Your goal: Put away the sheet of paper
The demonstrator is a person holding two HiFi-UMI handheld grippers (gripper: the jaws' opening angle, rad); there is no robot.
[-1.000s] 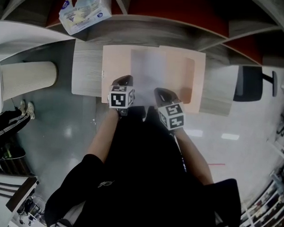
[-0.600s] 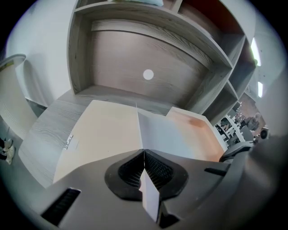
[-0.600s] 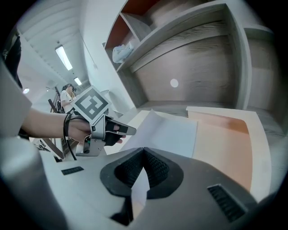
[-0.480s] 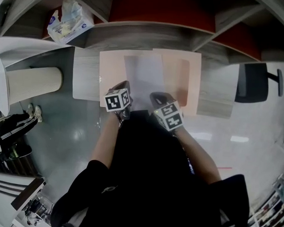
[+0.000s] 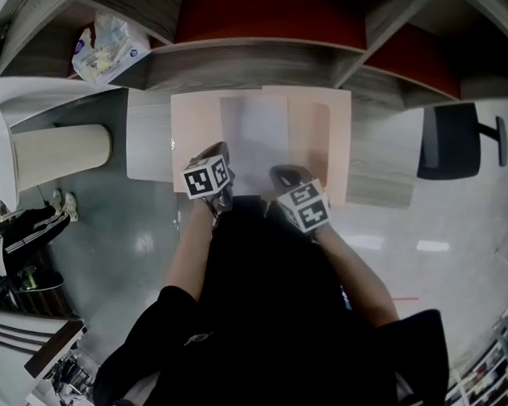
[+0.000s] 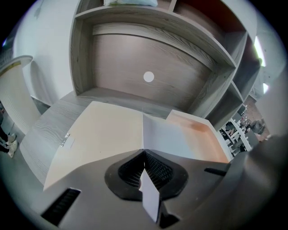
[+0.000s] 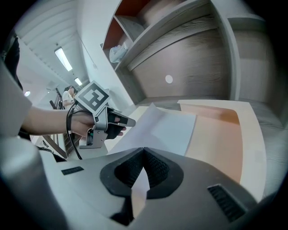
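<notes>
A white sheet of paper (image 5: 253,138) lies over an open peach folder (image 5: 193,125) on the grey wood desk. My left gripper (image 5: 217,151) is shut on the sheet's near left edge, and a strip of paper (image 6: 167,138) shows between its closed jaws (image 6: 144,152). My right gripper (image 5: 282,171) is shut on the near right edge, where the paper (image 7: 167,127) runs out from its closed jaws (image 7: 143,150). The sheet bows up slightly between the two grips. The folder's right leaf (image 7: 221,130) lies flat beside it. In the right gripper view, the left gripper (image 7: 122,121) appears at the left.
Shelf cubbies with red backs rise behind the desk (image 5: 148,140). A plastic bag (image 5: 106,45) sits on the upper left shelf. A white round column (image 5: 60,154) stands to the left and a dark chair (image 5: 446,140) to the right. A metal clip (image 6: 66,140) sits on the folder's left leaf.
The left gripper has rolled a little. The right gripper has shifted slightly forward and down with the paper's edge. Both stay shut on the sheet.
</notes>
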